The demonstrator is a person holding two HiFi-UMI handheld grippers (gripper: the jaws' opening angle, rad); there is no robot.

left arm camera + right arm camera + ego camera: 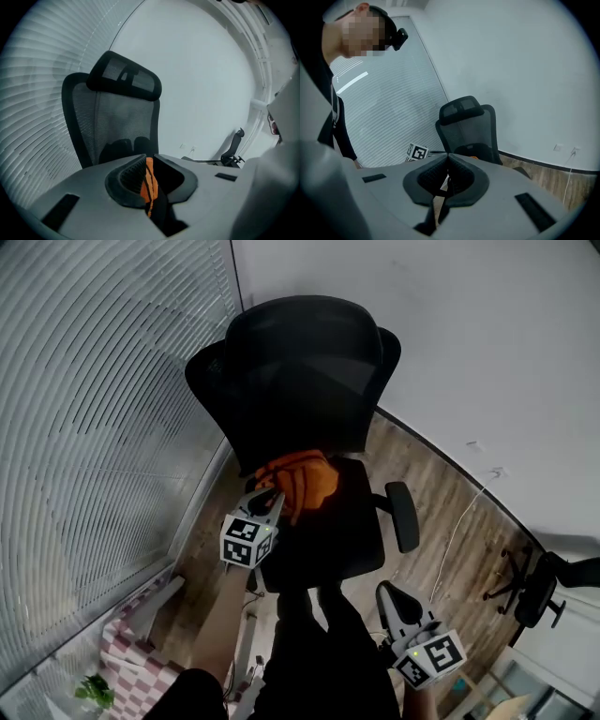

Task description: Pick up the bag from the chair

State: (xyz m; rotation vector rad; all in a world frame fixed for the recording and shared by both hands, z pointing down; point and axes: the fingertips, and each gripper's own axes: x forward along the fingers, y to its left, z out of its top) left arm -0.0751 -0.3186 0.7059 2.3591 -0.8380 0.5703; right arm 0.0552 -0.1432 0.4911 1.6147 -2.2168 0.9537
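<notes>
An orange bag sits over the seat of a black mesh office chair, close to the backrest. My left gripper reaches into the bag's left side. In the left gripper view the left gripper is shut on an orange and black strip of the bag, with the chair back behind. I cannot tell whether the bag still rests on the seat. My right gripper hangs low at the right, off the chair. In its own view the right gripper is shut on nothing, facing the chair.
Window blinds fill the left side and a white wall the right. A second black chair stands on the wood floor at the right, with a white cable nearby. A pink checked cloth and a small plant lie lower left.
</notes>
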